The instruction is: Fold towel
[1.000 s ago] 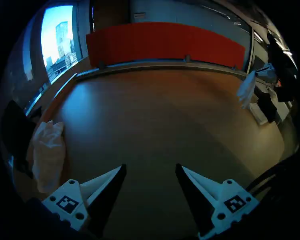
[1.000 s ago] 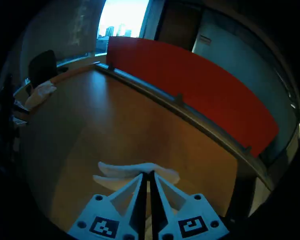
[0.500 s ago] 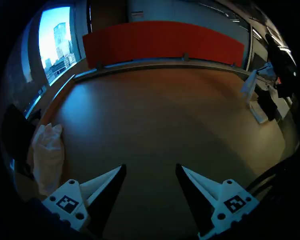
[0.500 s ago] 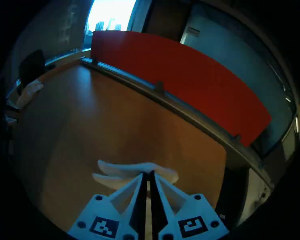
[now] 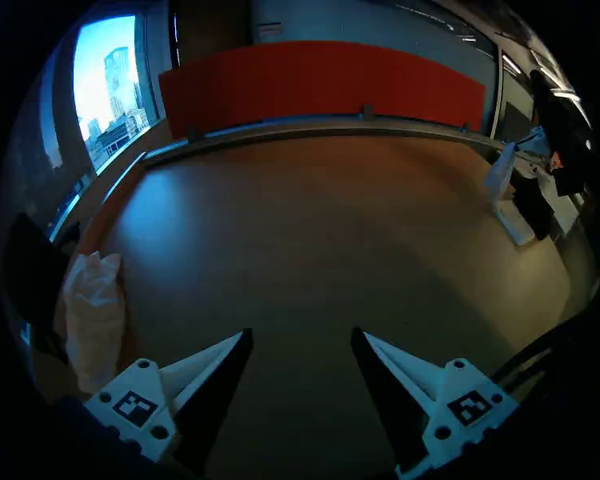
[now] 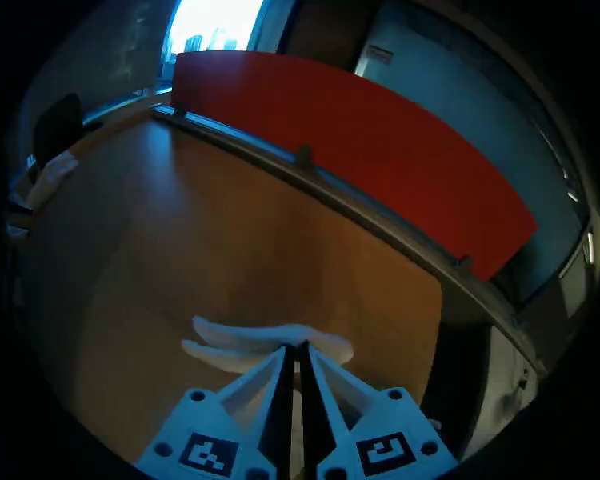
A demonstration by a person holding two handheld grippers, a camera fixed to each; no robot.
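The right gripper (image 6: 297,348) is clamped tight on the towel (image 6: 248,336), its fingers all but meeting with white folds bulging out to either side of the tips. In the left gripper view the towel (image 5: 500,168) hangs bunched at the table's right end, close to a person (image 5: 560,136) in dark clothes. The left gripper (image 5: 300,332) stands wide open over the table's near edge and holds nothing.

This looks like the opening step: the towel is picked up but not yet laid out, and no fold is made. The next move likely calls for bringing the towel to the table's (image 5: 316,224) bare middle and spreading it flat. The left gripper would then take a second corner, so that both can draw one edge across to the other. Since the cloth is bunched, finding a free corner is the hard part.

A pile (image 5: 92,312) of white cloth lies on the table's left edge, well apart from the middle. A flat pale thing (image 5: 514,220) sits at the table's right end below the towel; what it is I cannot tell. A red partition (image 5: 324,80) runs along the table's far side, and a chair (image 6: 56,128) stands beyond its left end. None of these blocks the middle of the table
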